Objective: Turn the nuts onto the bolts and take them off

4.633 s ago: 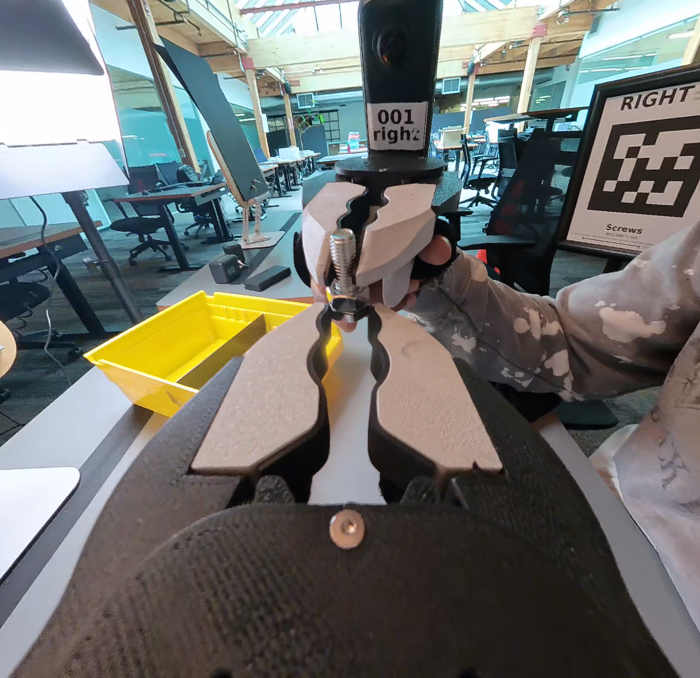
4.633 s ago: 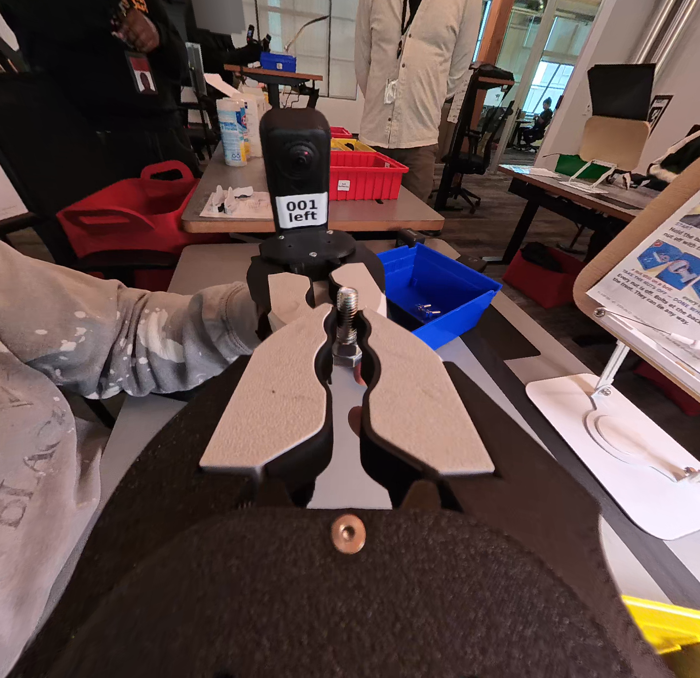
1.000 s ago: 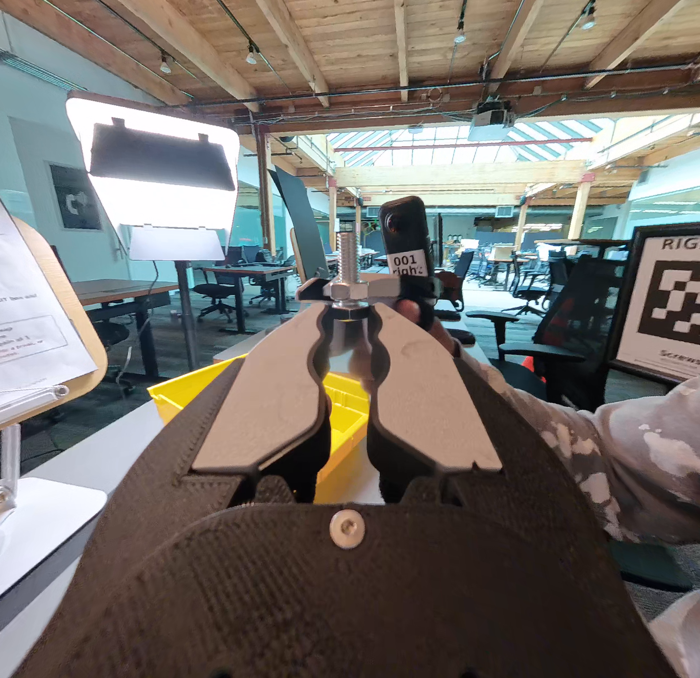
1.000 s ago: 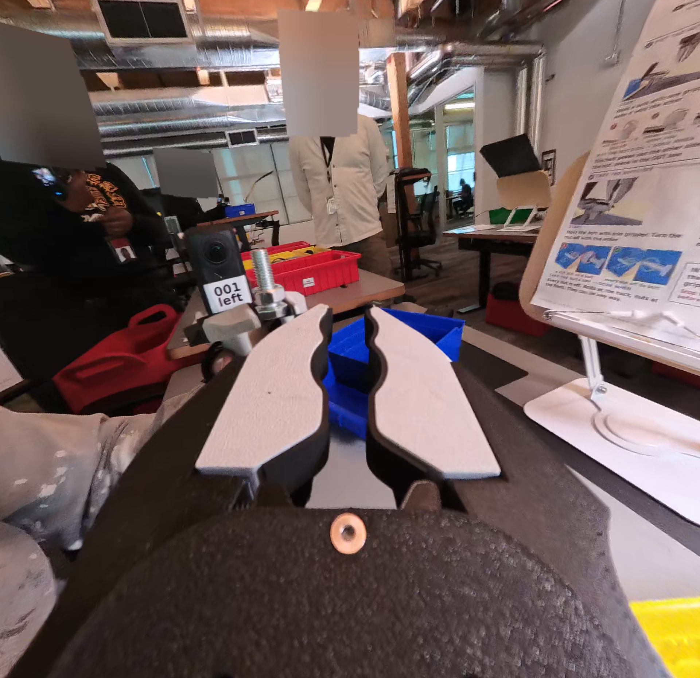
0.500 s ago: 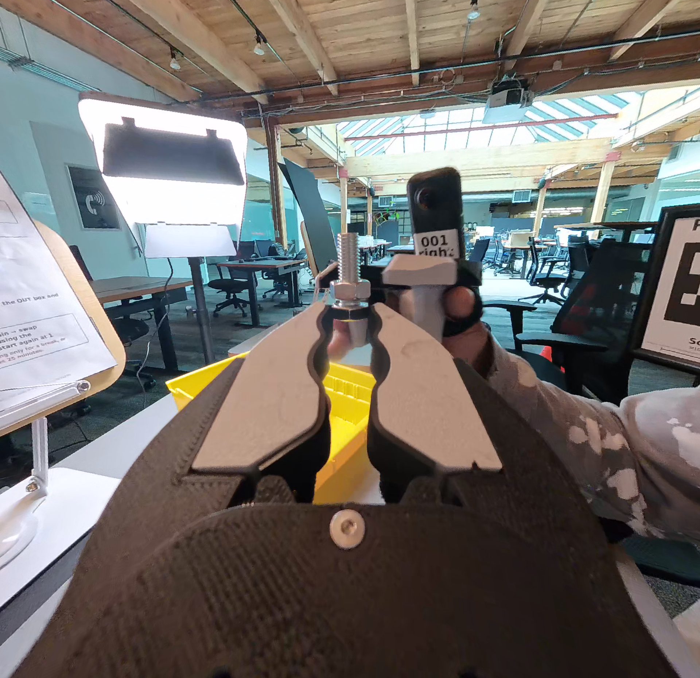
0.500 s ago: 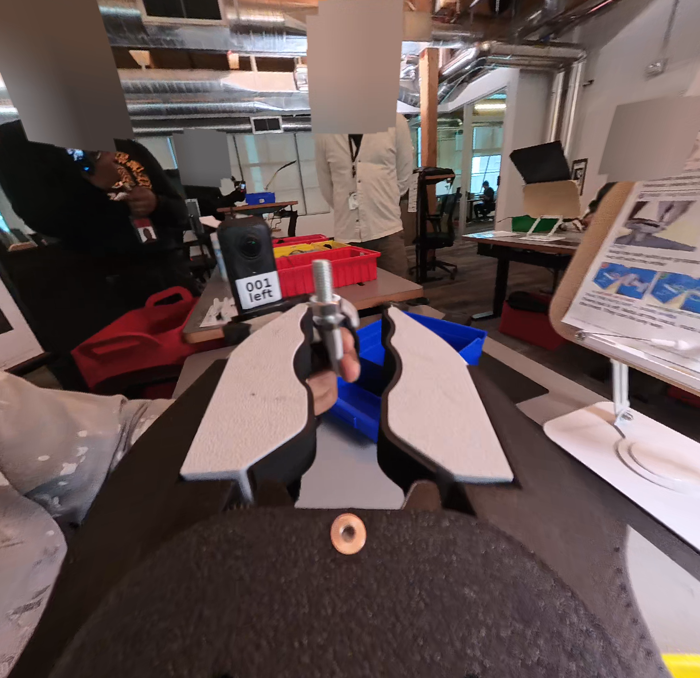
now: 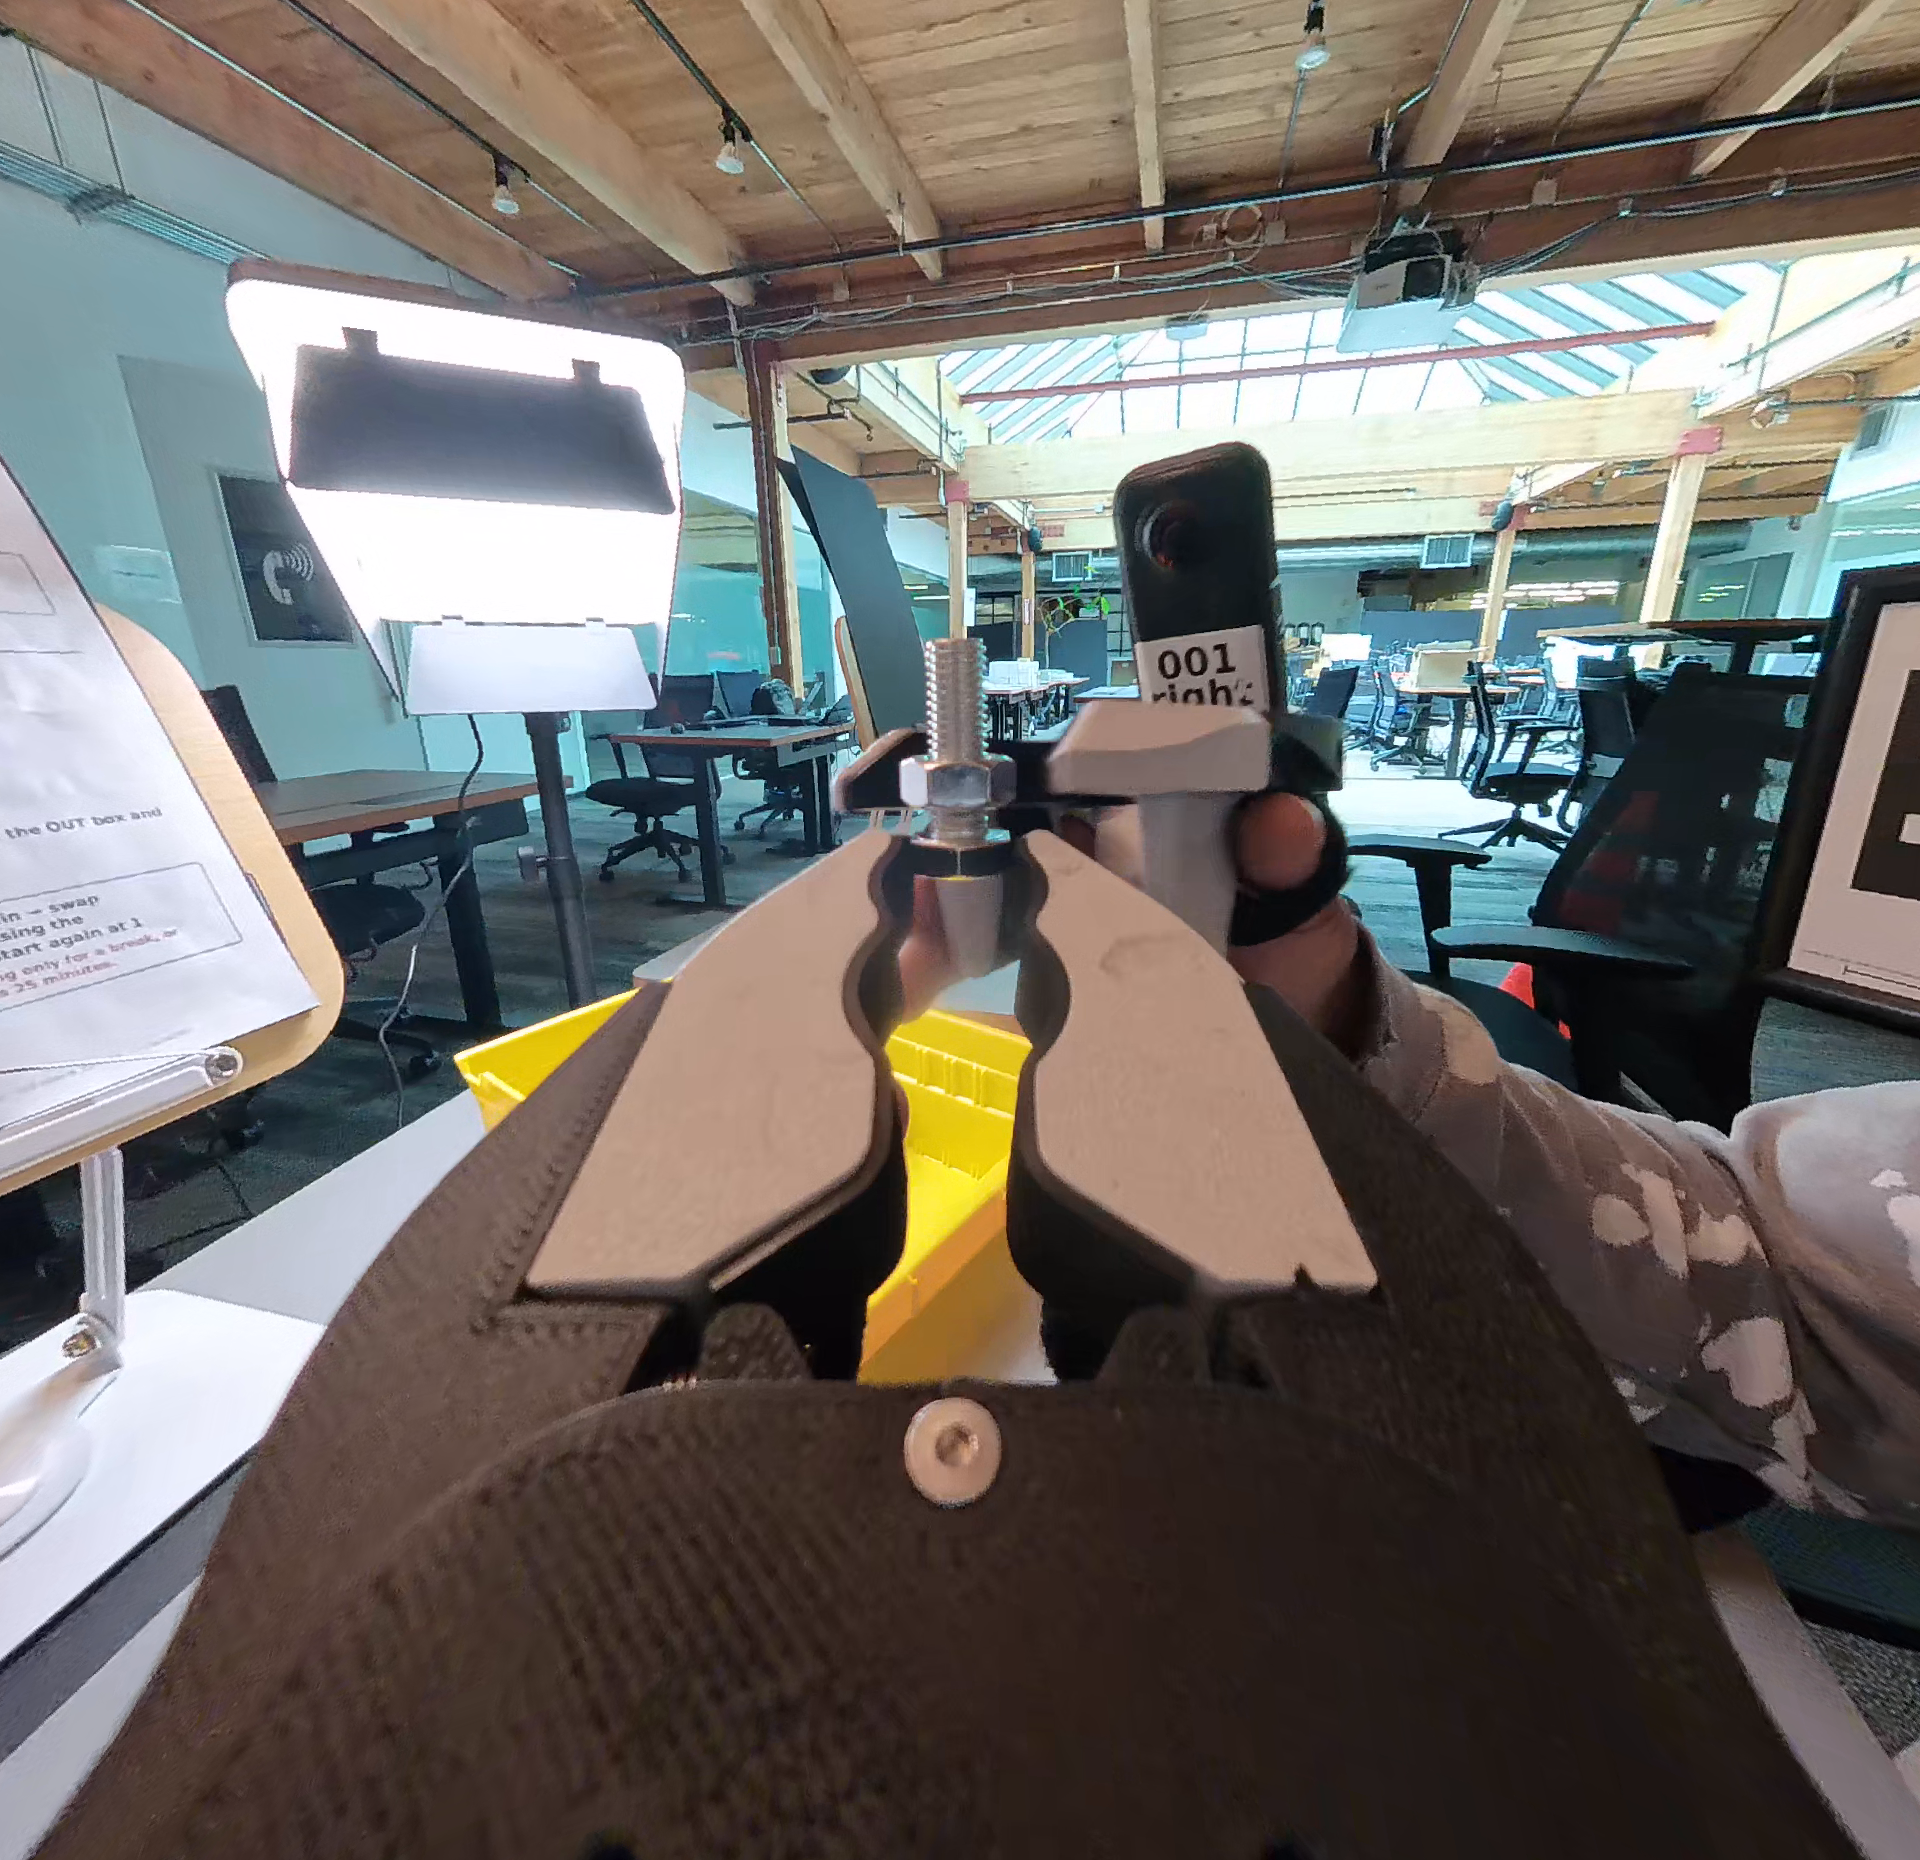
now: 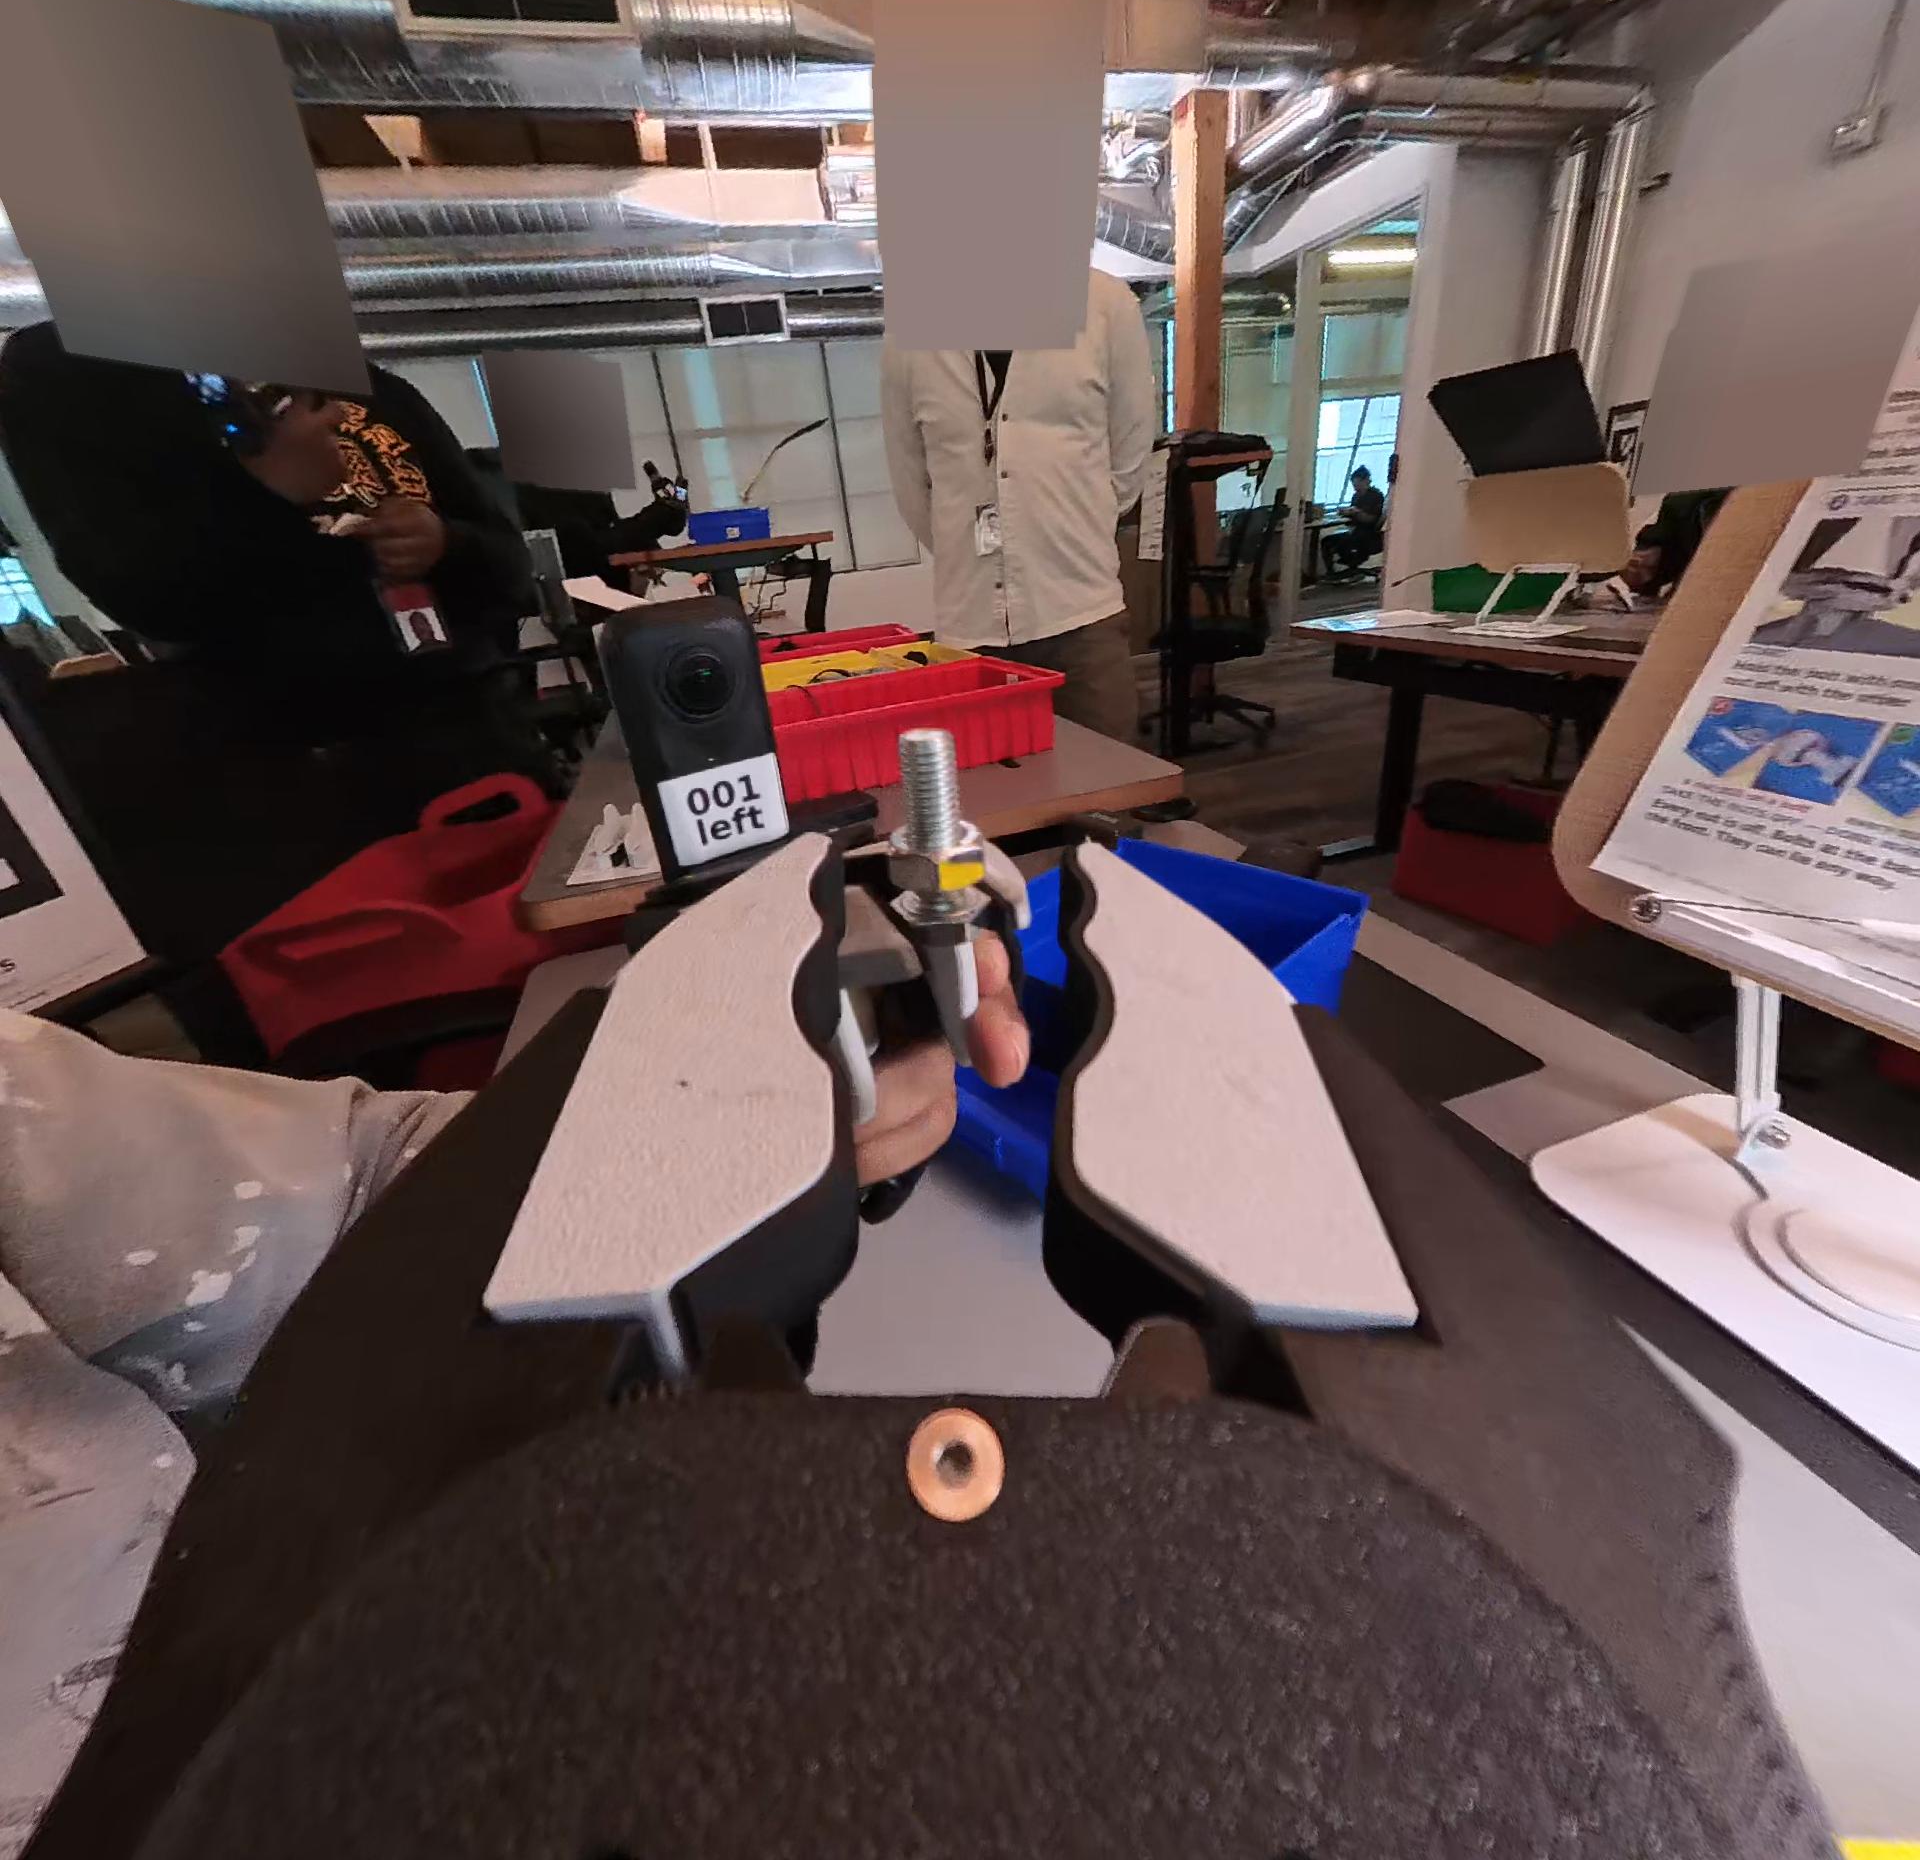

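Observation:
A silver bolt point(image 7: 956, 698) stands upright, thread up, with a hex nut point(image 7: 956, 784) low on the thread. My left gripper point(image 7: 956, 860) is shut on the bolt's head. In the right wrist view the bolt point(image 8: 928, 782) and nut point(image 8: 940, 868) sit between the spread fingers of my right gripper point(image 8: 951, 875), which is open and clear of the nut on both sides. The left gripper's fingers point(image 8: 951, 953) hold the bolt from below there. In the left wrist view the right gripper's fingers point(image 7: 1153, 750) flank the nut from behind.
A yellow bin point(image 7: 940, 1093) lies under the left gripper, a blue bin point(image 8: 1247, 927) beyond the right. Instruction stands point(image 7: 114, 875) point(image 8: 1766, 771) sit at the table edges. A lamp panel point(image 7: 468, 460), a framed marker sign point(image 7: 1860, 771), red bins point(image 8: 914, 709) and standing people point(image 8: 1018, 491) are around. My left and right fingertips are right by each other.
The right gripper swung over from beside the bolt until the nut sits between its fingers, and its jaws opened wider. The left gripper kept hold of the bolt.

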The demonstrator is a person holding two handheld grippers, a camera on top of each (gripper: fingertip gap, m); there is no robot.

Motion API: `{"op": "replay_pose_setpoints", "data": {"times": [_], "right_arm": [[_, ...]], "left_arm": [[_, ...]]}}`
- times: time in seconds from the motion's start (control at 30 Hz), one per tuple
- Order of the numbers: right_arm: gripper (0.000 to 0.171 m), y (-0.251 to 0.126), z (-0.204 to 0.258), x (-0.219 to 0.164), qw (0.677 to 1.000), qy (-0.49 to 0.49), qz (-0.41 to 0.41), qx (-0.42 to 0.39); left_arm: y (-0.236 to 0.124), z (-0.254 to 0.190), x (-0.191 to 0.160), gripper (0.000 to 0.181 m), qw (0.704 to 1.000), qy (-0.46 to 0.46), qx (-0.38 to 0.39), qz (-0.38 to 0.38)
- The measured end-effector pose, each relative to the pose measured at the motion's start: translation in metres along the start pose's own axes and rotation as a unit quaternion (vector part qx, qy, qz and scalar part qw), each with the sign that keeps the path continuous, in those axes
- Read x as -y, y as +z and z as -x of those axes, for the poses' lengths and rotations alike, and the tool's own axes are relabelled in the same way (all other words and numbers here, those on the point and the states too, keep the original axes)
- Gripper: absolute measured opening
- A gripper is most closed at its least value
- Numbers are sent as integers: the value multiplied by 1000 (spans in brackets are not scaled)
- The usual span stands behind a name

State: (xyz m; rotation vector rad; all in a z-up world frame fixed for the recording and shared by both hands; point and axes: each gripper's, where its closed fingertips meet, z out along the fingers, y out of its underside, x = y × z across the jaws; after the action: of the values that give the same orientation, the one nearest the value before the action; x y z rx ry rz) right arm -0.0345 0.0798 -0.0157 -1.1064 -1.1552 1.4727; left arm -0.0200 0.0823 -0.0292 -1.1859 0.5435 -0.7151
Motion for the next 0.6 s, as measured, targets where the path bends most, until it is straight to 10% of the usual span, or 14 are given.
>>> {"op": "replay_pose_setpoints", "data": {"times": [0.6], "right_arm": [[19, -24, -35, 15, 997, 10, -40, -68]], "left_arm": [[-7, -2, 16, 18, 999, 0, -5, -33]]}}
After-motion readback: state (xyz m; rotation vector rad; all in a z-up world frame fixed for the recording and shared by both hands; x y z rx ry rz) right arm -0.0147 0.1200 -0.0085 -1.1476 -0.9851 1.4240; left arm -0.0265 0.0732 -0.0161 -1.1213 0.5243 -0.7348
